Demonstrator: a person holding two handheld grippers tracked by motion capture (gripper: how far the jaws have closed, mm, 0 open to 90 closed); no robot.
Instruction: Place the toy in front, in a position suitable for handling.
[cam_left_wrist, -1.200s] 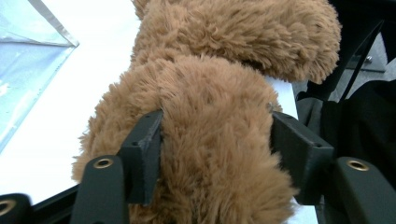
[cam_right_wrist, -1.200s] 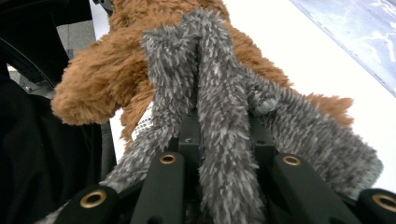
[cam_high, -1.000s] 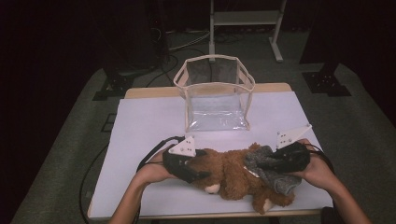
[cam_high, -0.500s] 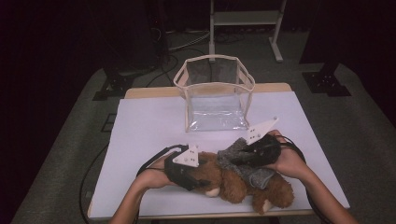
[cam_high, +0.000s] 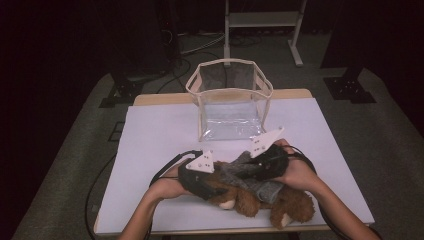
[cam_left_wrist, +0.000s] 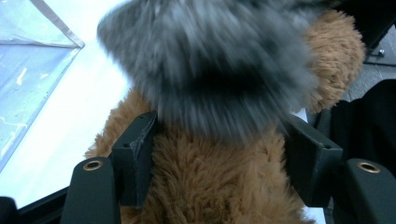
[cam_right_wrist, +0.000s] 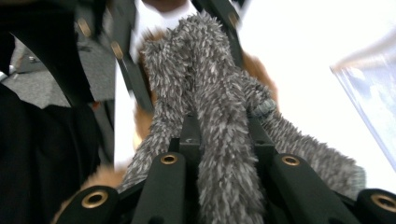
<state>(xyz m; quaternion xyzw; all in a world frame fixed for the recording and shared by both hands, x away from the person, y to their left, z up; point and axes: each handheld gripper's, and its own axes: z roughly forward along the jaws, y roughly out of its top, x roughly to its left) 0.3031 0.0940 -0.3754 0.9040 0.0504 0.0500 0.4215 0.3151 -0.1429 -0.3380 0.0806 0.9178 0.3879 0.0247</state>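
A brown teddy bear (cam_high: 290, 207) lies near the table's front edge with a grey fuzzy garment (cam_high: 237, 172) over its upper half. My left gripper (cam_high: 212, 189) holds the bear from the left. In the left gripper view its jaws sit on both sides of the bear's brown fur (cam_left_wrist: 205, 186), under the grey garment (cam_left_wrist: 210, 60); they have just been opening a little, and the pads (cam_left_wrist: 135, 158) still press the fur. My right gripper (cam_high: 247, 174) comes from the right and is shut on a fold of the grey garment (cam_right_wrist: 205, 79), which runs between its jaws (cam_right_wrist: 224, 140).
A clear plastic bag with a cream rim (cam_high: 230, 105) stands open at the back middle of the white table (cam_high: 155, 135); its corner (cam_left_wrist: 28, 70) appears in the left gripper view. Both grippers' cables trail over the table. A metal stand (cam_high: 260, 20) is on the floor behind.
My right gripper has moved left over the bear and a little up, taking the grey garment with it. The left gripper and the bear have stayed put.
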